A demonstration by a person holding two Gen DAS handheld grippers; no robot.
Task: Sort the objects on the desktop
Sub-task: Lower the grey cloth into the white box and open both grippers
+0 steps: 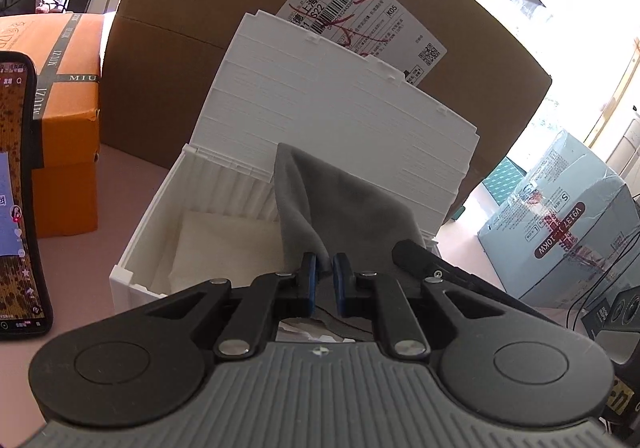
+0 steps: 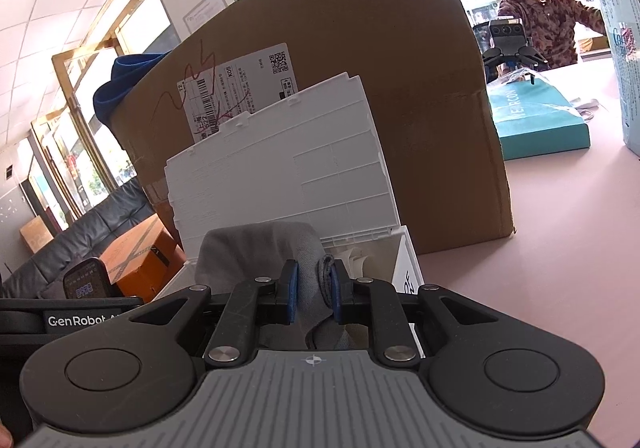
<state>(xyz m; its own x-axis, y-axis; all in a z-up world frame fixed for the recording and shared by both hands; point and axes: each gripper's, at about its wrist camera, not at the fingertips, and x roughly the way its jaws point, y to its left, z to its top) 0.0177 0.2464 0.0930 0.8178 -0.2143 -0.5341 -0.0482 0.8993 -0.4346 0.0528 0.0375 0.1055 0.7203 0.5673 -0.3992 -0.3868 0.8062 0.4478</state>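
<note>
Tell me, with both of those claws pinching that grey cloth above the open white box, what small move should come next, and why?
Probably lower both grippers together, so the grey cloth sinks into the white box. Left gripper and right gripper each pinch the cloth, the box lid stands open against the cardboard carton, and only white paper shows inside.

A cloth [image 1: 340,200] hangs over the open storage box [image 1: 160,216], cardboard carton [image 1: 200,48] behind.

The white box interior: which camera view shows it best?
The left wrist view shows it best: it looks down into the white box, so its ribbed wall and pale floor show beside the grey cloth. In the right wrist view the right gripper and the cloth hide almost all of the interior.
</note>
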